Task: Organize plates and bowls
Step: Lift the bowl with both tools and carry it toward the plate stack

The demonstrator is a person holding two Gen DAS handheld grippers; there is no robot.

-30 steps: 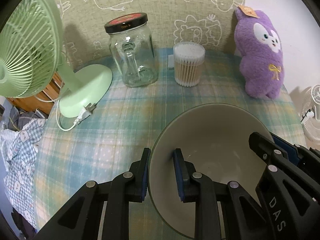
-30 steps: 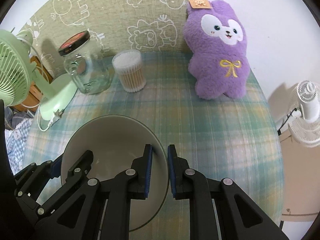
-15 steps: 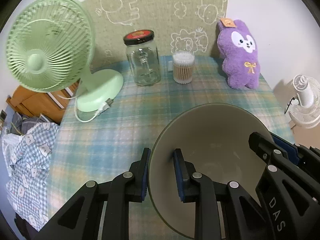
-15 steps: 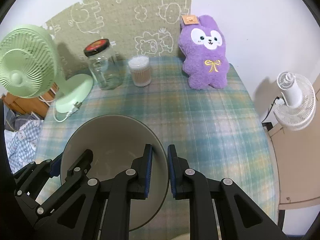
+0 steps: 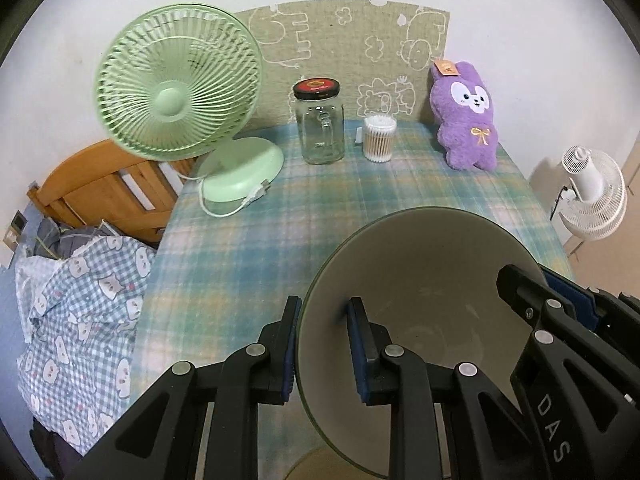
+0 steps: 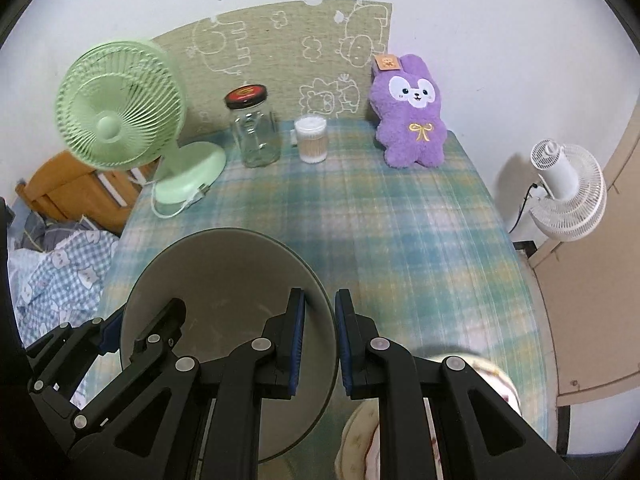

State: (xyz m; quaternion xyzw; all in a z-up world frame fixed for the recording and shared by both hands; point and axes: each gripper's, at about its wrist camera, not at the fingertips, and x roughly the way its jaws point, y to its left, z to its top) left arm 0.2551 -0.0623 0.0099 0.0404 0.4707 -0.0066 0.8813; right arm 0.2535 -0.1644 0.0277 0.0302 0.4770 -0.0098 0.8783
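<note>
Plaid-clothed table point(image 5: 280, 240) carries green fan point(image 5: 240, 172), glass jar point(image 5: 322, 128), cotton-swab tub point(image 5: 378, 138), purple plush point(image 5: 468, 120), perhaps a plate point(image 6: 360, 436)

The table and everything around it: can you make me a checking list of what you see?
Surface: table under a blue-green plaid cloth.
Job's things: grey bowl held up by its rim; a pale patterned dish shows partly below.
Clutter: green fan, glass jar, cotton swab tub, purple plush bunny.
Grippers: left gripper and right gripper each pinch the bowl's rim between their fingers.
Cables: green fan's white cord.
Surroundings: white fan, wooden furniture, checked cloth.
</note>
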